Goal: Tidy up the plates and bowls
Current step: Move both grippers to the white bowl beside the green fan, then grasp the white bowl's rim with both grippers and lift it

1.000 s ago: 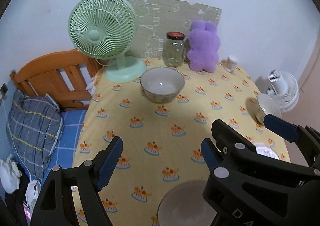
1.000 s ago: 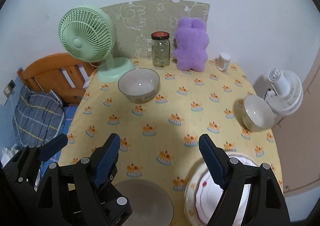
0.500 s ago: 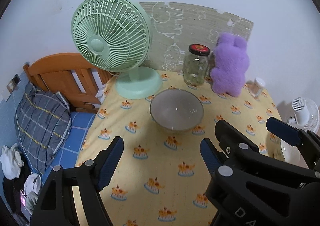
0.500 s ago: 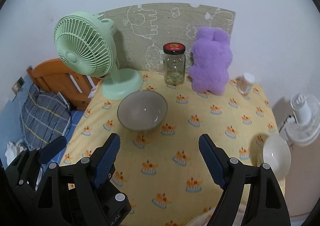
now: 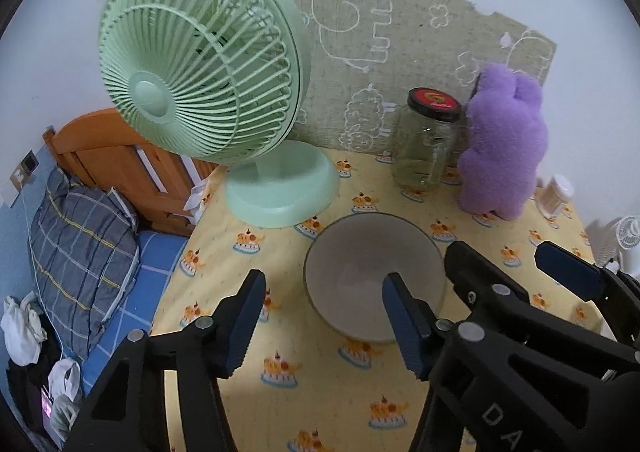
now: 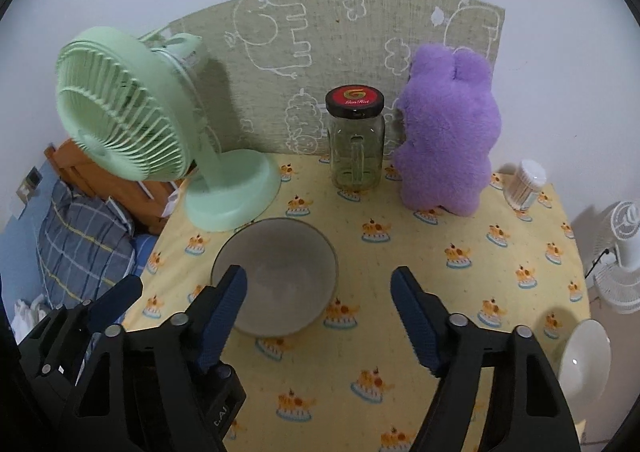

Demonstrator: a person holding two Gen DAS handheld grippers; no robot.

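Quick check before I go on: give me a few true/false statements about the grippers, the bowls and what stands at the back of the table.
1. Both grippers are open and hold nothing. True: the left gripper and the right gripper have their jaws spread wide.
2. The grey bowl stands upright on the tablecloth. True.
3. The glass jar has no lid. False: a black and red lid closes it.
4. The purple plush lies inside the grey bowl. False: it stands at the back, right of the jar.
5. The green fan stands left of the jar. True.
6. The white bowl is stacked in the grey bowl. False: it sits apart, at the table's right edge.
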